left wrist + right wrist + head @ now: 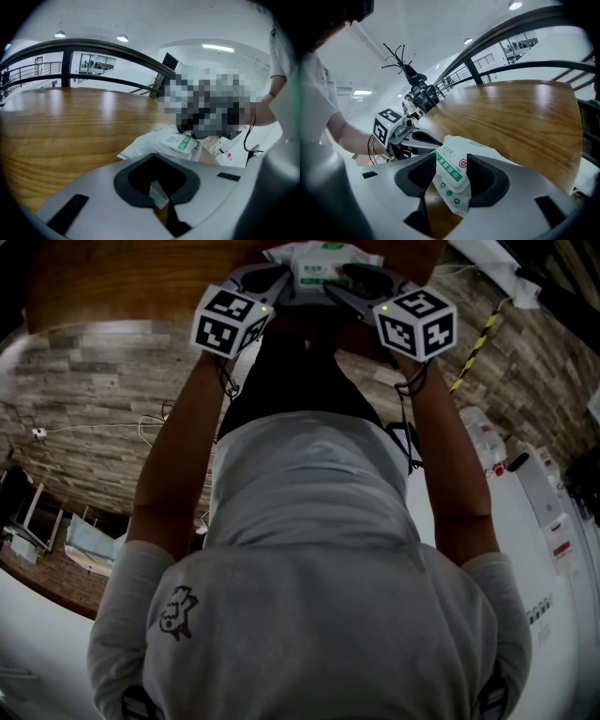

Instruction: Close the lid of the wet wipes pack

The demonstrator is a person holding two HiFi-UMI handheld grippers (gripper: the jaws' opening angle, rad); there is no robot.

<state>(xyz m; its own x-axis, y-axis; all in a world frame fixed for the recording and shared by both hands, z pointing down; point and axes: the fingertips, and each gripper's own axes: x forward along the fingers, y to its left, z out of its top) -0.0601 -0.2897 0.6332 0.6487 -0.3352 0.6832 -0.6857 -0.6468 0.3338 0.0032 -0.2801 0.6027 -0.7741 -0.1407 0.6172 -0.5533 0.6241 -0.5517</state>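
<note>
The wet wipes pack (322, 266) is white with a green label and sits at the near edge of the wooden table (122, 277). Both grippers hold it, one at each end. My left gripper (158, 193) is shut on a thin white end flap of the pack (174, 143). My right gripper (451, 177) is shut across the other end of the pack (452, 171), its dark pads (485, 180) pressing the labelled lid from both sides. In the head view the left gripper (274, 292) and right gripper (349, 287) meet under the pack. I cannot tell whether the lid is fully down.
The round wooden table (70, 126) stretches away beyond the pack, with a dark railing (93, 47) behind it. White paper items (226, 149) lie past the pack. Yellow-black tape (476, 345) and white equipment (539, 493) stand on the floor at the right.
</note>
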